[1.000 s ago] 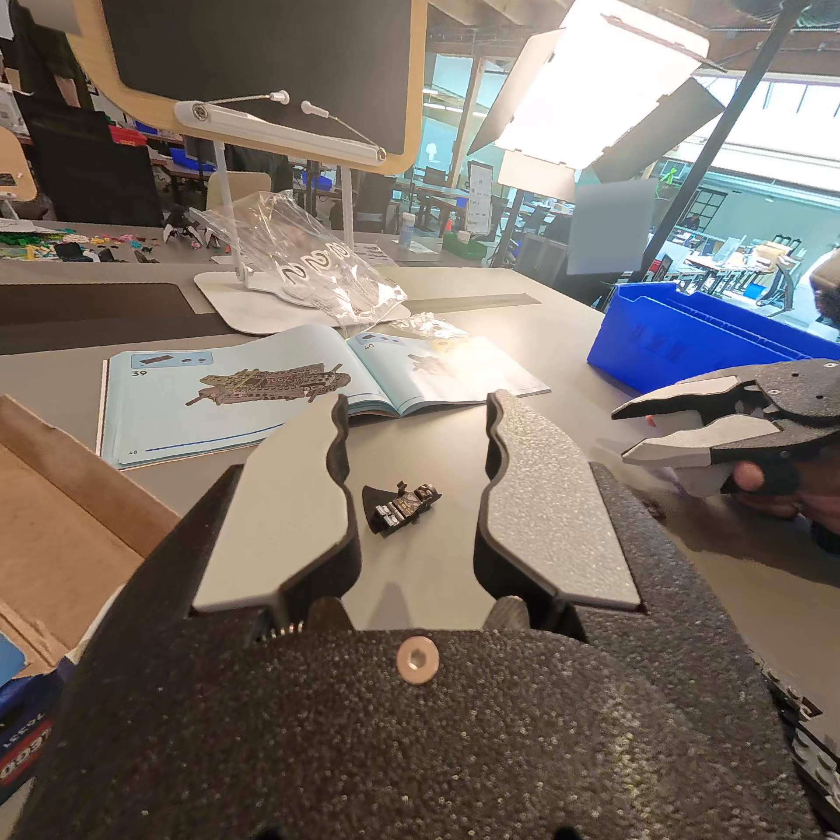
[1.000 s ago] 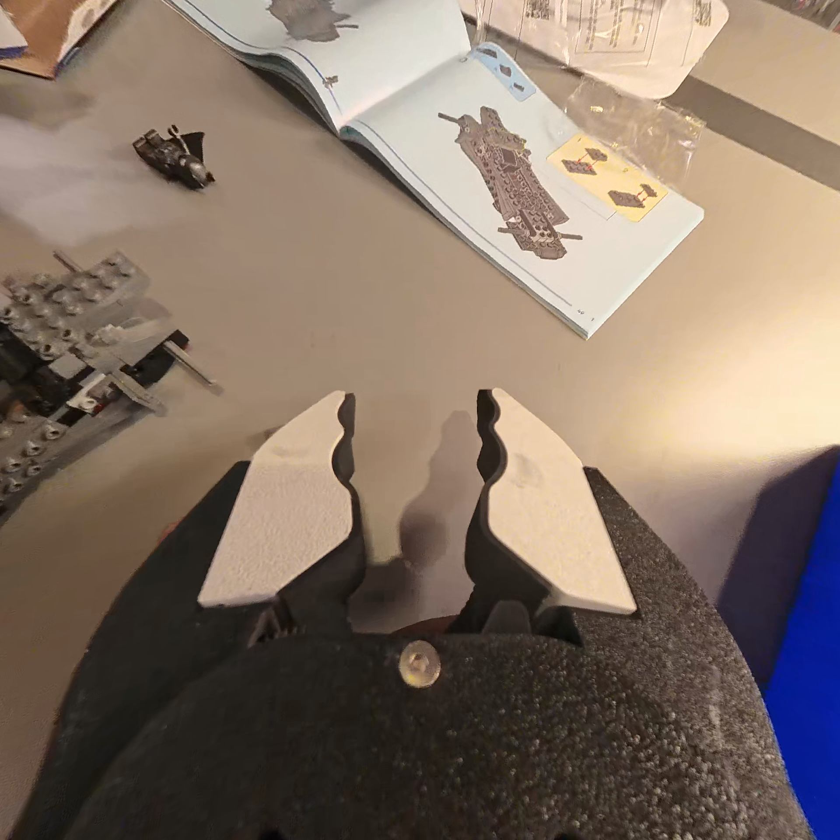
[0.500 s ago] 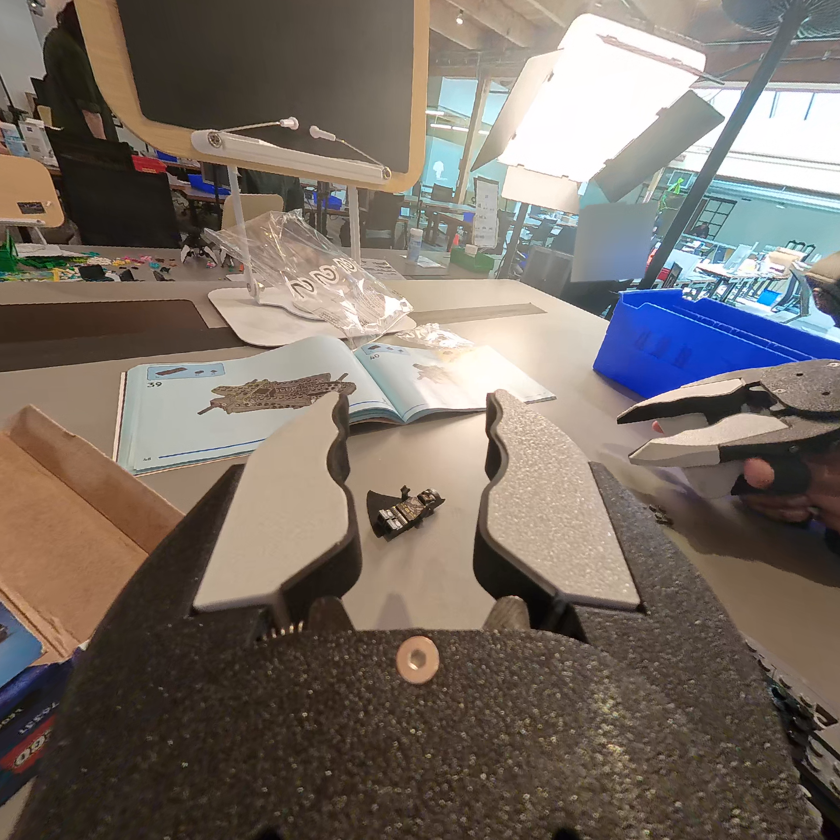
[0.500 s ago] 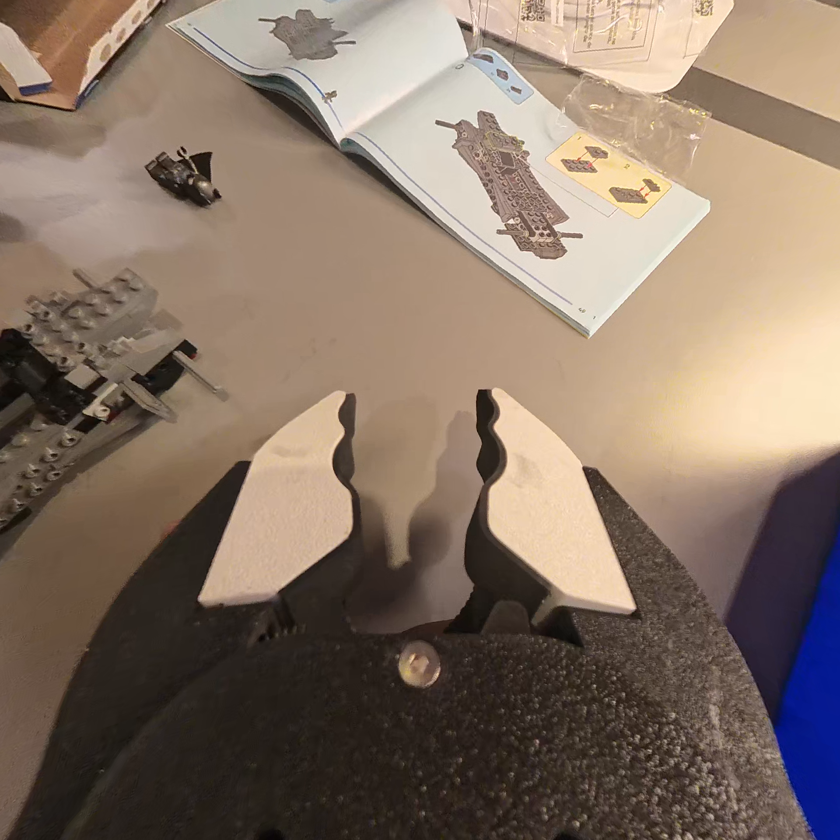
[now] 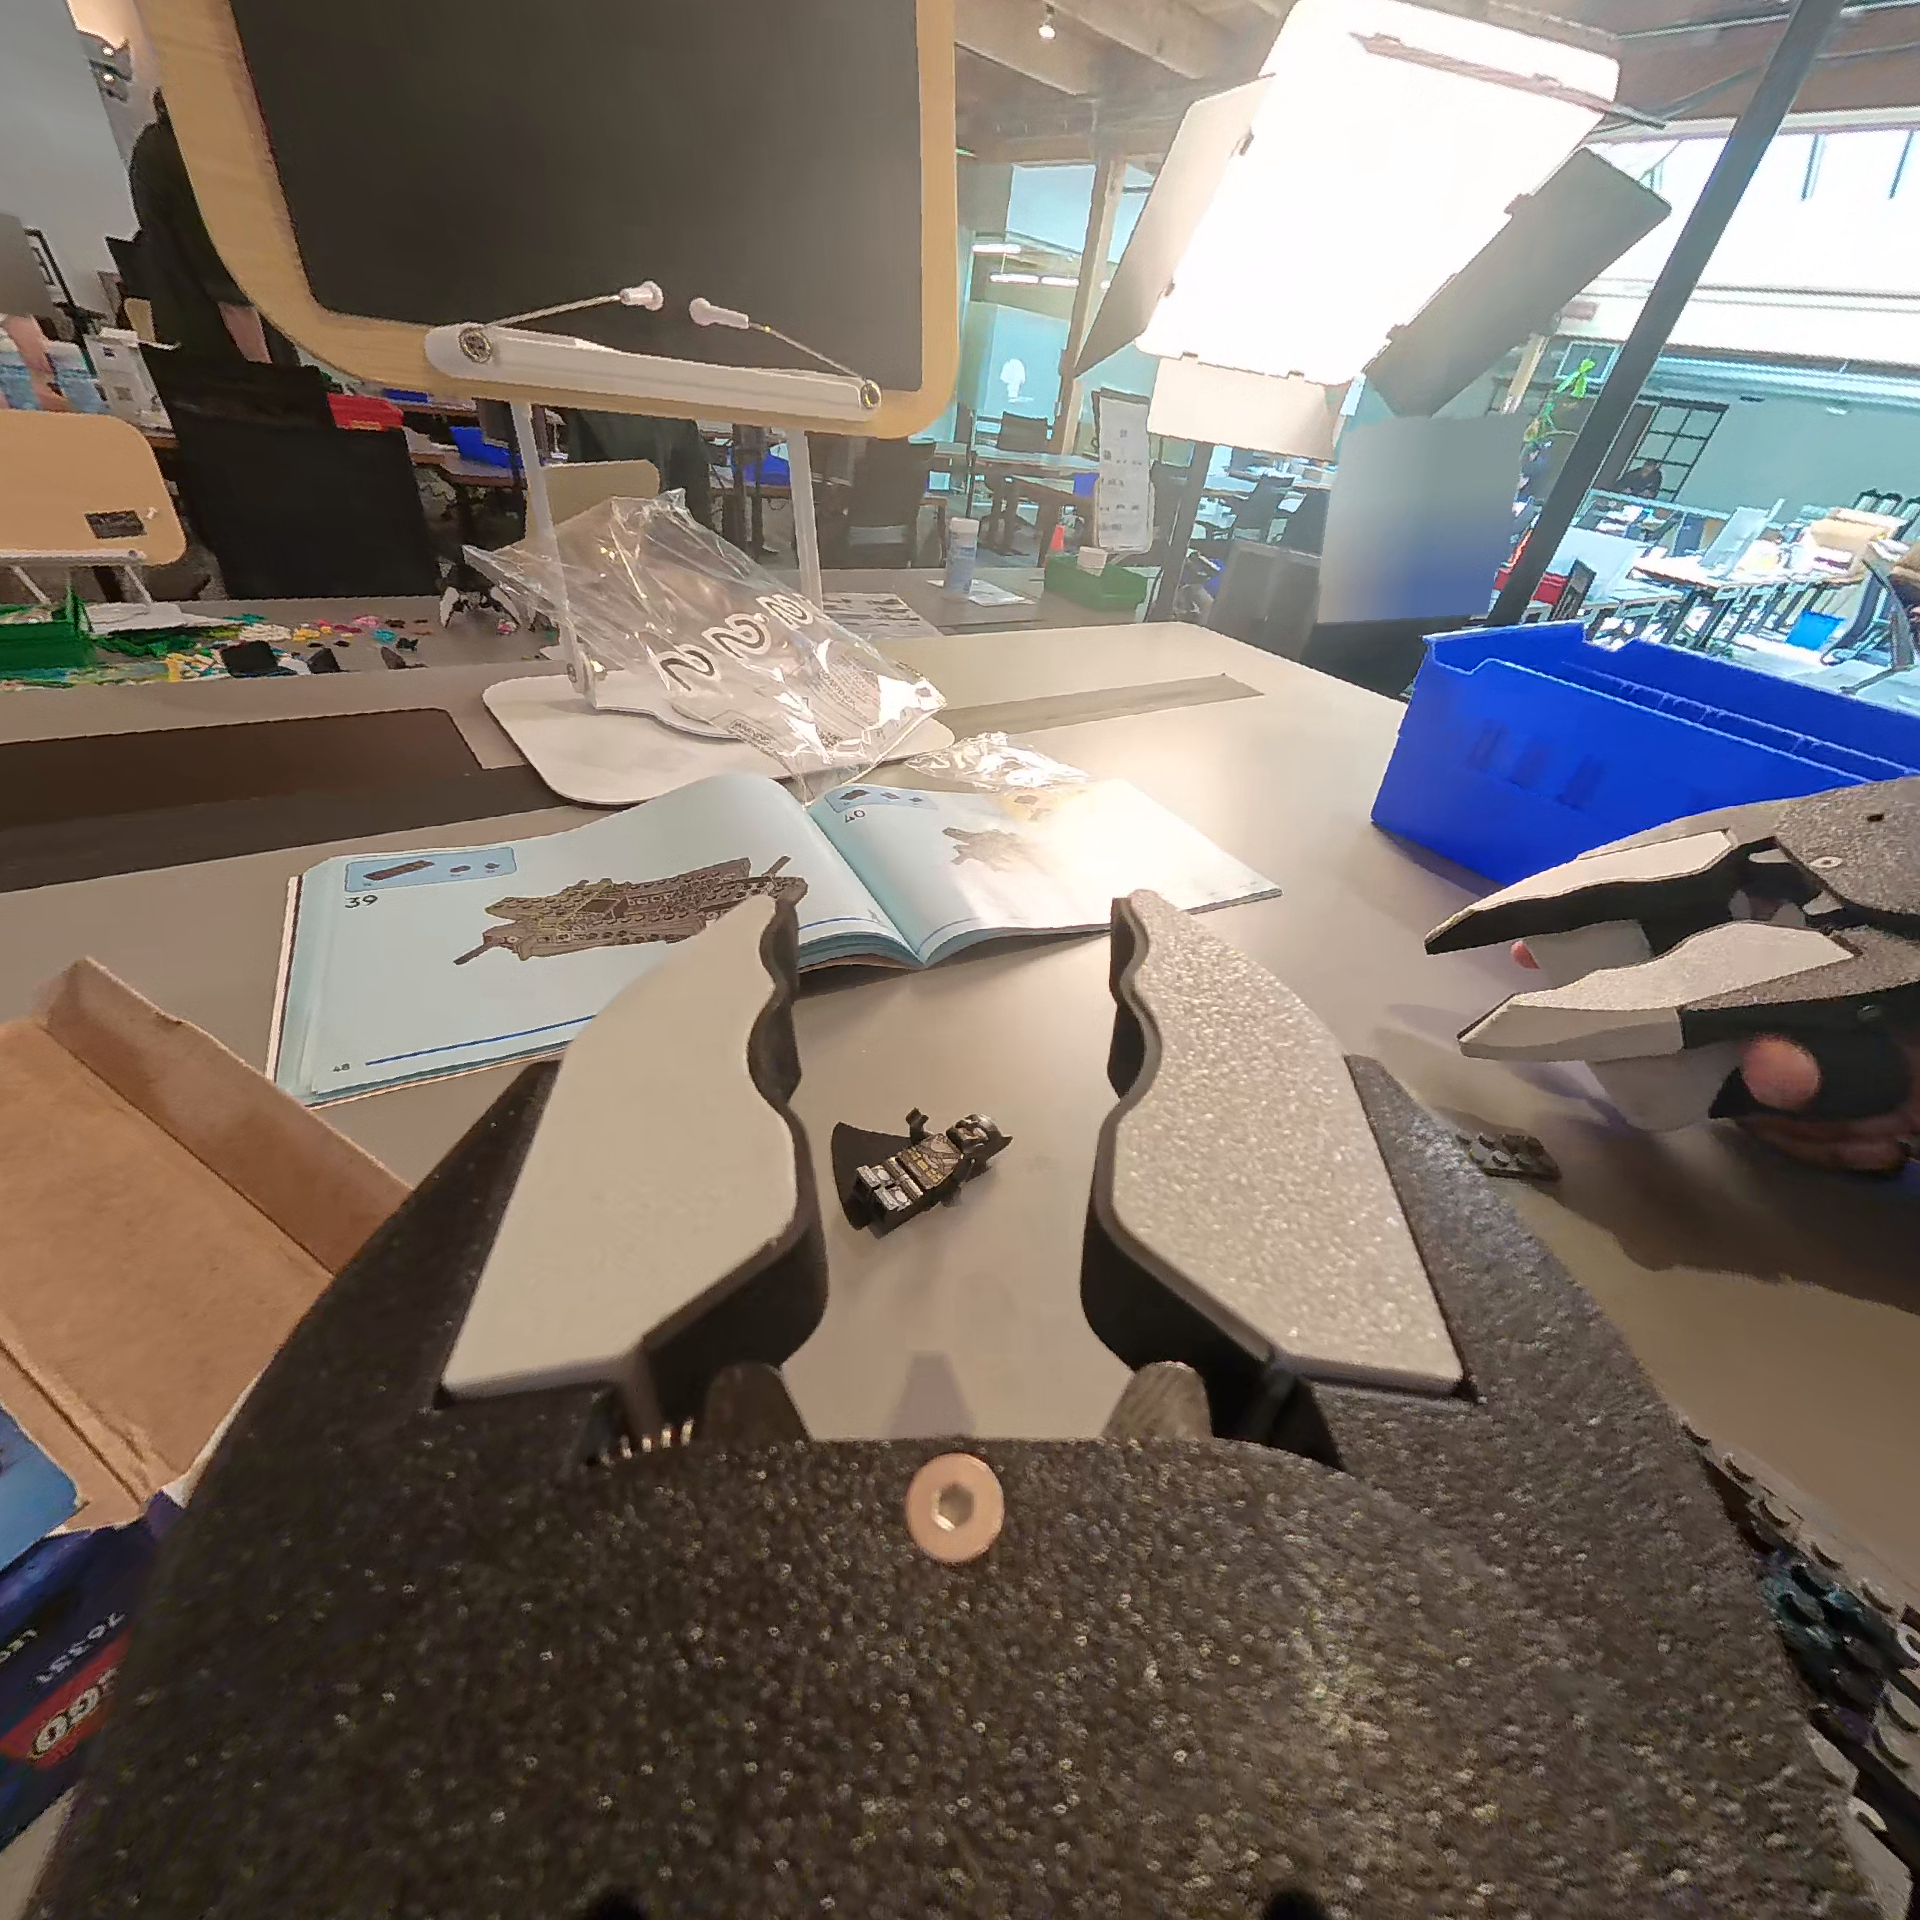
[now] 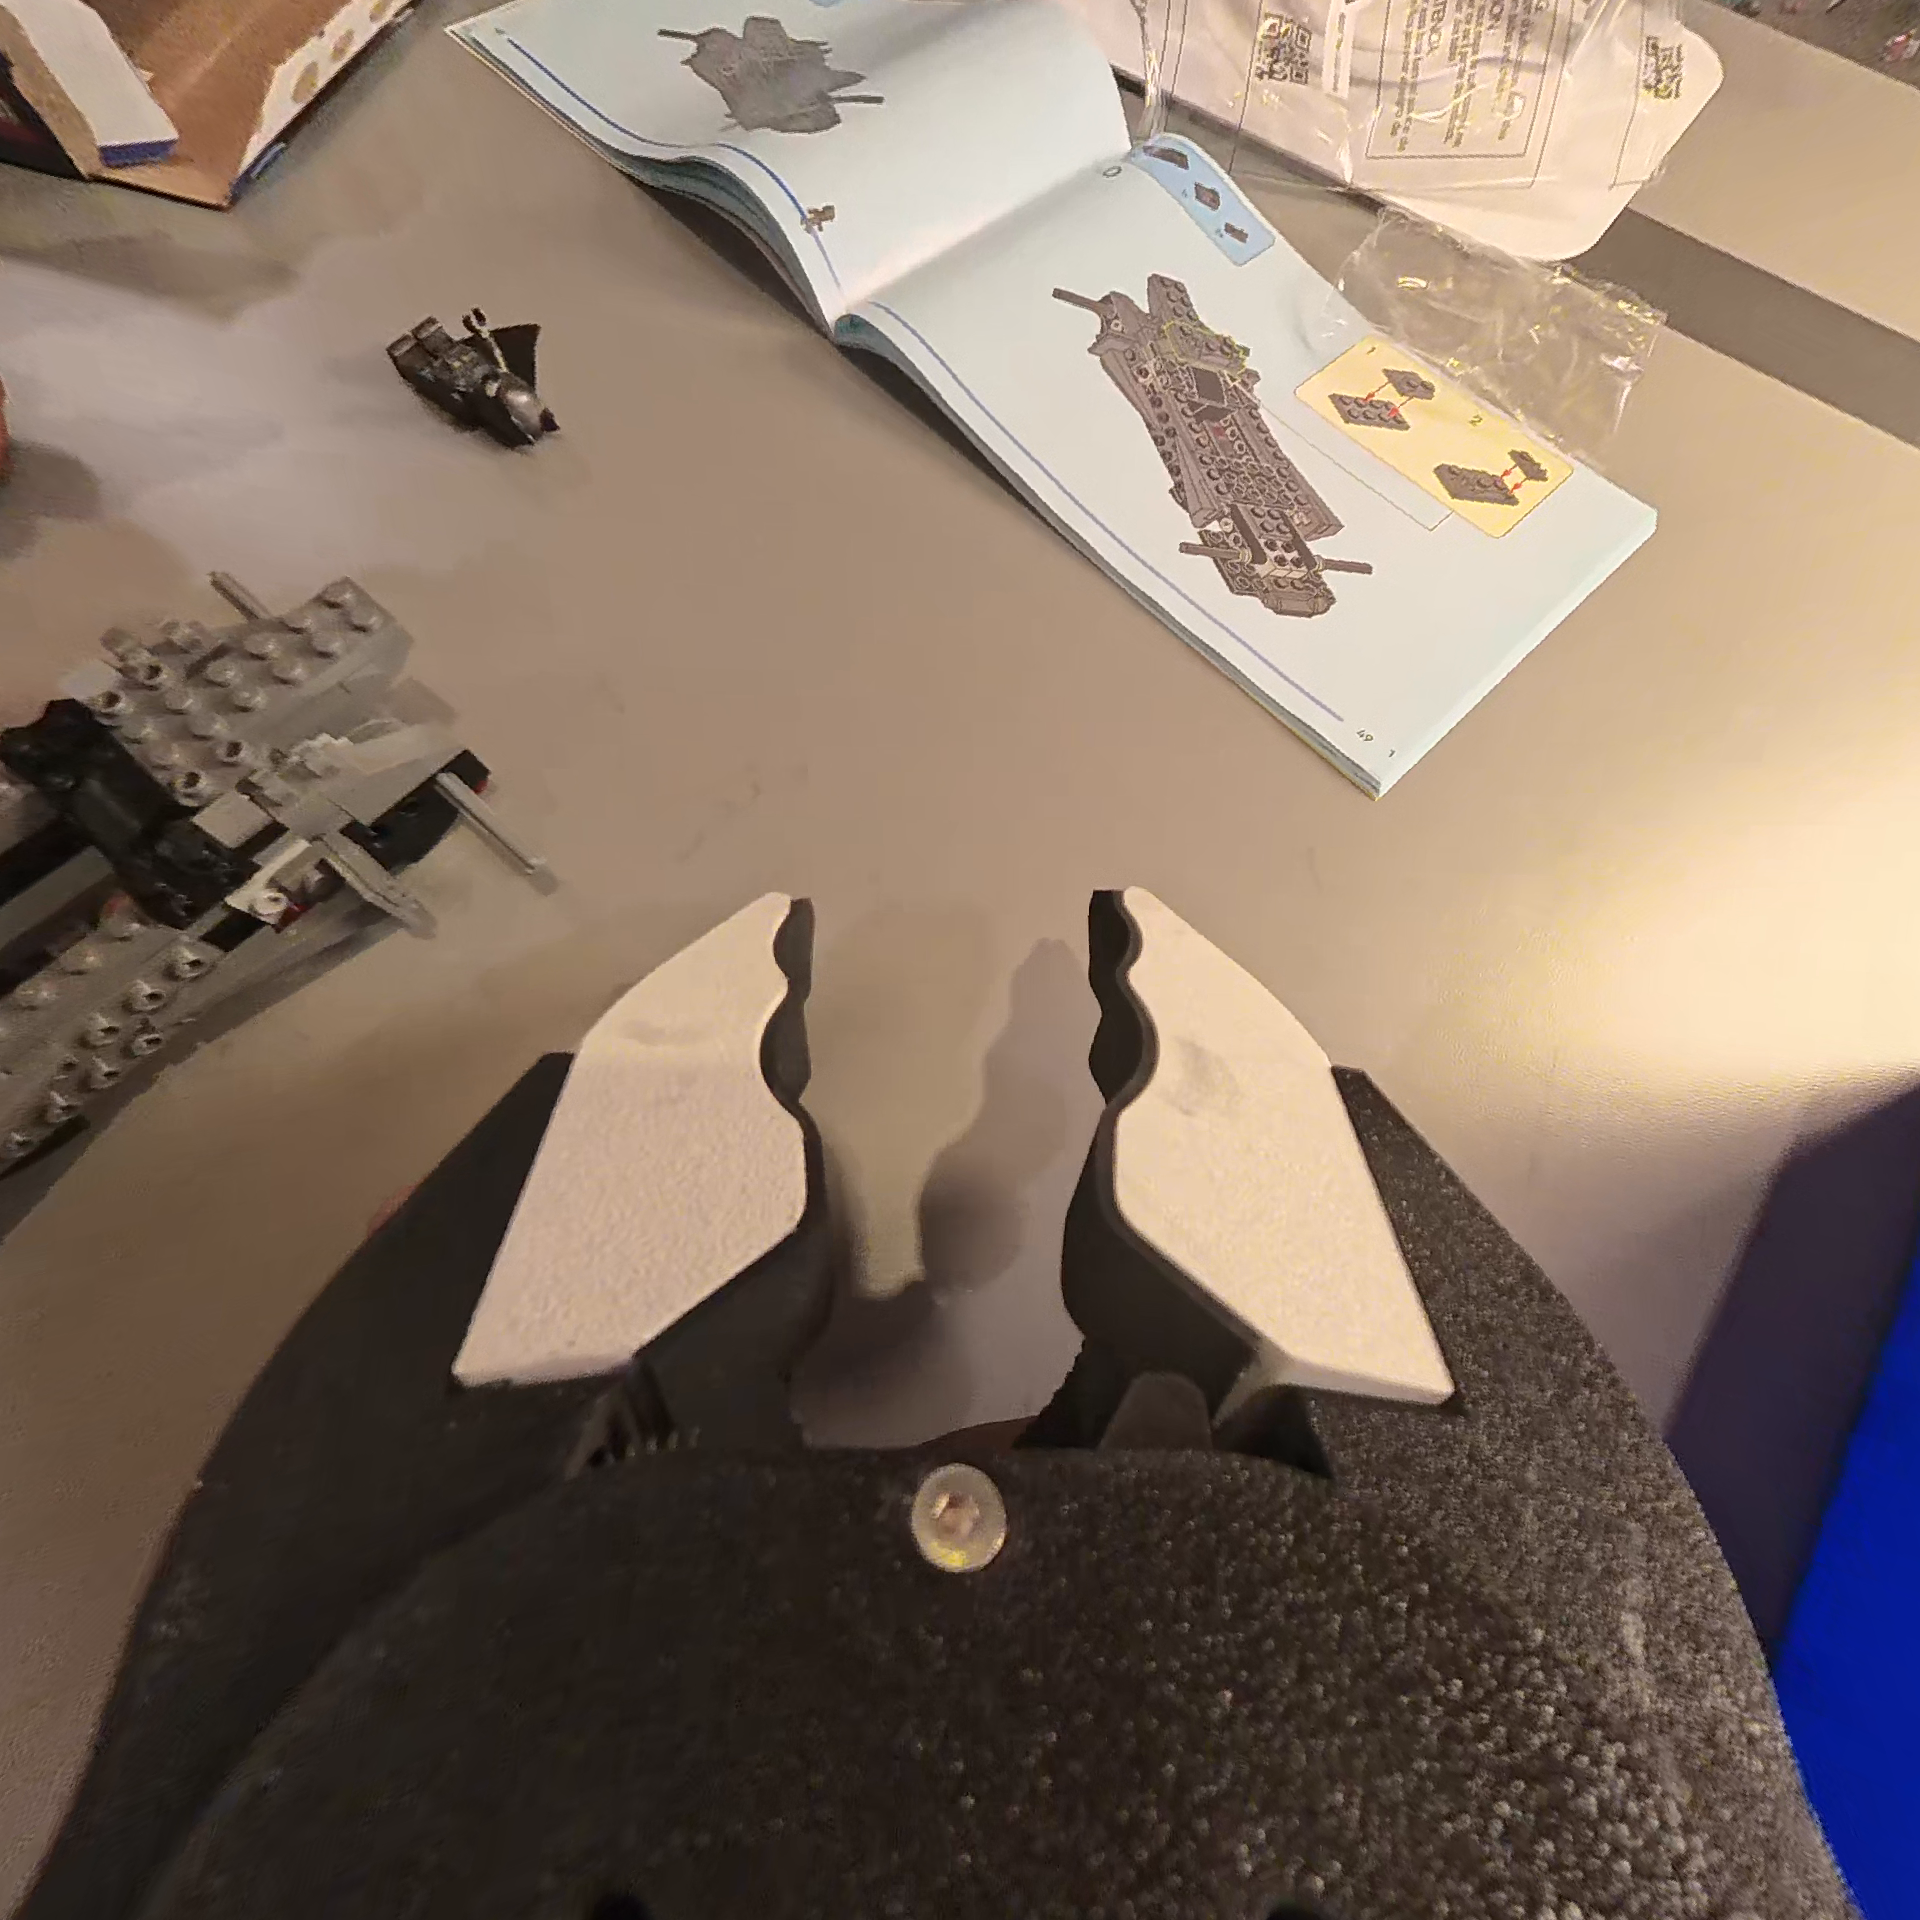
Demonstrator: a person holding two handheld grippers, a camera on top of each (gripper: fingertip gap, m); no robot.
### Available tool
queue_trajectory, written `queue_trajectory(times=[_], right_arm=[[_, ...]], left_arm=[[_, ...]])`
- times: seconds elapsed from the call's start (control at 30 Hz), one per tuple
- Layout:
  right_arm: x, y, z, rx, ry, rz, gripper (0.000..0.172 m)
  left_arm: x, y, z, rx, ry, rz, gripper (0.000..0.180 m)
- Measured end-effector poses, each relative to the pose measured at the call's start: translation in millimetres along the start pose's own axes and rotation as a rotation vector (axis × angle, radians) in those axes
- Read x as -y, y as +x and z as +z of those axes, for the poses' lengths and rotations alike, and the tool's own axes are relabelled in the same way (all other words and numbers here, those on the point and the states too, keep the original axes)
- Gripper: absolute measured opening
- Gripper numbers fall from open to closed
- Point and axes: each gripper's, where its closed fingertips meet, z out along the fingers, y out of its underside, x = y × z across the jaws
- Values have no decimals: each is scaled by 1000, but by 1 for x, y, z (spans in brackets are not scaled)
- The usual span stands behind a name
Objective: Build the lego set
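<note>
both grippers gape empty, left gripper [image 5: 943, 914] over a dark minifigure [image 5: 920, 1169], right gripper [image 6: 948, 909] over bare table [image 6: 935, 675]

Grey table [image 6: 935, 727] with booklet [image 6: 1143, 364], minifigure [image 6: 473, 379]

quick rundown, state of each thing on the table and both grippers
left gripper: open, nothing held
right gripper: open, nothing held
dark minifigure: lying flat on the table, untouched
instruction booklet: lying open
grey brick model: partly built
cardboard box: open
clear plastic bag: crumpled
</note>
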Motion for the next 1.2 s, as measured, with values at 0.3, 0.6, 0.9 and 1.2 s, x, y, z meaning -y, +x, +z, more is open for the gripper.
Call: queue_trajectory(times=[0.3,0.6,0.9,1.2], right_arm=[[2,1,-3,-3,24,12,52],[5,2,-5,-17,46,6,52],[6,2,-6,-3,58,14,52],[9,-1,-10,0,92,-3,51]], left_arm=[[1,2,-1,3,11,23,58],[5,1,-5,3,45,15,58],[8,2,-8,7,74,13,58],[7,1,-5,3,63,-7,58]])
